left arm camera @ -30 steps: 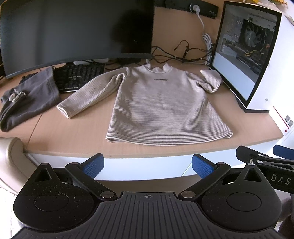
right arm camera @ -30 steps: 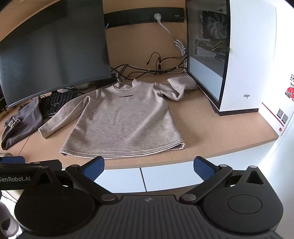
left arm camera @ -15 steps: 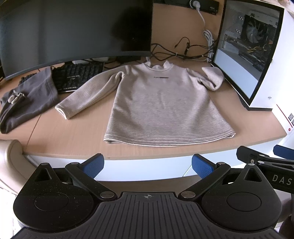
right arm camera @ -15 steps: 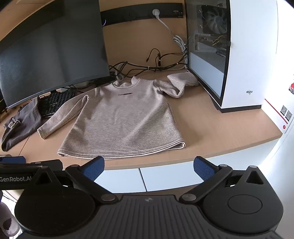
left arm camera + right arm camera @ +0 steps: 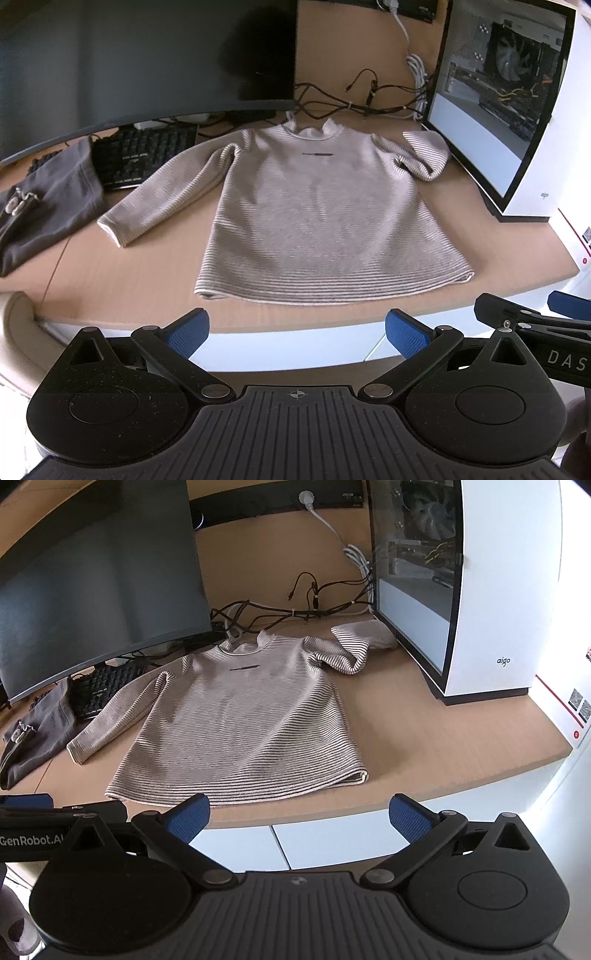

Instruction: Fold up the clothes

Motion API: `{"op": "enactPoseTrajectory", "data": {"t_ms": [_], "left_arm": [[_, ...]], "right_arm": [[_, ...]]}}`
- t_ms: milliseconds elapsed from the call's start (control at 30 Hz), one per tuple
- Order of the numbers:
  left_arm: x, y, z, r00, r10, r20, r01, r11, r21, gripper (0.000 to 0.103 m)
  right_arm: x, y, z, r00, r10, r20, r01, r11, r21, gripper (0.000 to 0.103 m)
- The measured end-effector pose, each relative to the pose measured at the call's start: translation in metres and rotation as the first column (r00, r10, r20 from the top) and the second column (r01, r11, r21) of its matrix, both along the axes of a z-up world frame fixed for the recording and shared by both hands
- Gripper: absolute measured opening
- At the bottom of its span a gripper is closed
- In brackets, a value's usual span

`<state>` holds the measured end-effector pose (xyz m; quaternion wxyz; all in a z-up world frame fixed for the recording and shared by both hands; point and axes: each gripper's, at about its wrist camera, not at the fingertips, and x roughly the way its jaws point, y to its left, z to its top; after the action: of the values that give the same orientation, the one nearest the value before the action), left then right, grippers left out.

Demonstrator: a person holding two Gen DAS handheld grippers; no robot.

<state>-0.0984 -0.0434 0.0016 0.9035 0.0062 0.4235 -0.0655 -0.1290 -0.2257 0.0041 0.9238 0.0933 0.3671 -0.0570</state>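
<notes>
Striped sweater point(image 5: 325, 218) lay spread flat mid-desk point(image 5: 498, 254), hem at front edge, one sleeve out toward left edge, other bunched by PC case point(image 5: 495, 590). Left gripper point(image 5: 295, 334) and right gripper point(image 5: 299, 818) hovered wide and empty off front edge. Likely pre-grasp; called for pinching a sleeve or hem corner.

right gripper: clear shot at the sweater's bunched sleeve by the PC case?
Probably yes. The right gripper is open, and bare desk leads to the bunched sleeve; the PC case crowds its far side.
</notes>
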Motion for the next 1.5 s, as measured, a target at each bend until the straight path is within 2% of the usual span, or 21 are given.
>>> {"op": "enactPoseTrajectory", "data": {"t_ms": [267,367,467,667,800,900,1067,1167,1267,1333,1400,1500], "left_arm": [[0.031,-0.007,-0.015,0.996,-0.030,-0.087,0.023,0.996,-0.081,0.103],[0.043,-0.008,-0.025,0.990,-0.016,-0.138,0.001,0.994,-0.107,0.103],[0.052,-0.011,-0.032,0.986,0.011,-0.165,-0.029,0.994,-0.104,0.103],[0.055,-0.013,-0.039,0.987,0.041,-0.153,-0.048,0.998,-0.041,0.103],[0.063,-0.002,-0.041,0.986,0.043,-0.161,-0.056,0.995,-0.081,0.103],[0.076,0.005,-0.038,0.993,0.004,-0.118,-0.014,0.996,-0.088,0.103],[0.119,0.014,-0.040,0.998,-0.043,-0.040,0.039,0.995,-0.097,0.103],[0.154,0.019,-0.045,0.995,-0.099,-0.018,0.096,0.987,-0.125,0.103],[0.189,0.021,-0.051,0.993,-0.117,-0.009,0.115,0.986,-0.118,0.103],[0.210,0.022,-0.056,0.990,-0.141,0.002,0.140,0.981,-0.132,0.103],[0.226,0.023,-0.064,0.987,-0.160,-0.009,0.157,0.977,-0.145,0.103],[0.243,0.025,-0.083,0.984,-0.149,-0.099,0.130,0.976,-0.177,0.103]], "right_arm": [[0.025,-0.020,-0.012,0.999,0.008,-0.037,-0.007,0.999,0.044,0.103],[0.039,-0.031,-0.023,0.997,0.025,-0.068,-0.019,0.996,0.085,0.103],[0.053,-0.040,-0.036,0.994,0.048,-0.098,-0.037,0.994,0.107,0.103],[0.080,-0.054,-0.058,0.989,0.086,-0.117,-0.064,0.982,0.179,0.103],[0.098,-0.054,-0.064,0.987,0.128,-0.101,-0.106,0.973,0.204,0.103],[0.113,-0.050,-0.064,0.985,0.156,-0.079,-0.138,0.971,0.195,0.103],[0.141,-0.045,-0.062,0.989,0.139,-0.056,-0.129,0.978,0.162,0.103],[0.158,-0.047,-0.060,0.993,0.110,-0.037,-0.104,0.983,0.150,0.103],[0.181,-0.049,-0.060,0.997,0.060,-0.051,-0.053,0.990,0.130,0.103],[0.197,-0.048,-0.062,0.996,0.077,-0.040,-0.070,0.985,0.155,0.103],[0.215,-0.045,-0.066,0.994,0.101,-0.032,-0.093,0.977,0.192,0.103],[0.240,-0.044,-0.080,0.992,0.118,-0.048,-0.102,0.959,0.265,0.103]]}}
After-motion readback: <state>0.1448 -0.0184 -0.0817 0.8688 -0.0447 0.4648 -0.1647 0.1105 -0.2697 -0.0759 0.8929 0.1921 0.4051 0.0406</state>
